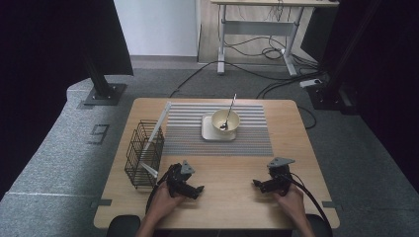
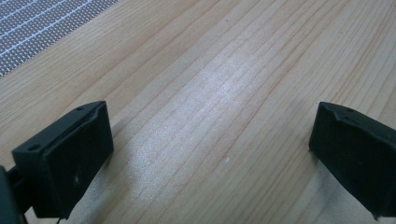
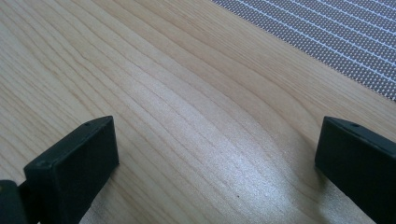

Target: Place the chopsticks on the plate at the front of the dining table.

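Both tongs, left and right, are resting open and empty on the worktop; probably approaching the spoon in the bowl, advancing level

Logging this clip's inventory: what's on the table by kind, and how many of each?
Bowl: 1
Spoon: 1
Square plate: 1
Wire basket: 1
Striped placemat: 1
Gripper: 2, left gripper, right gripper, both open
Total: 7
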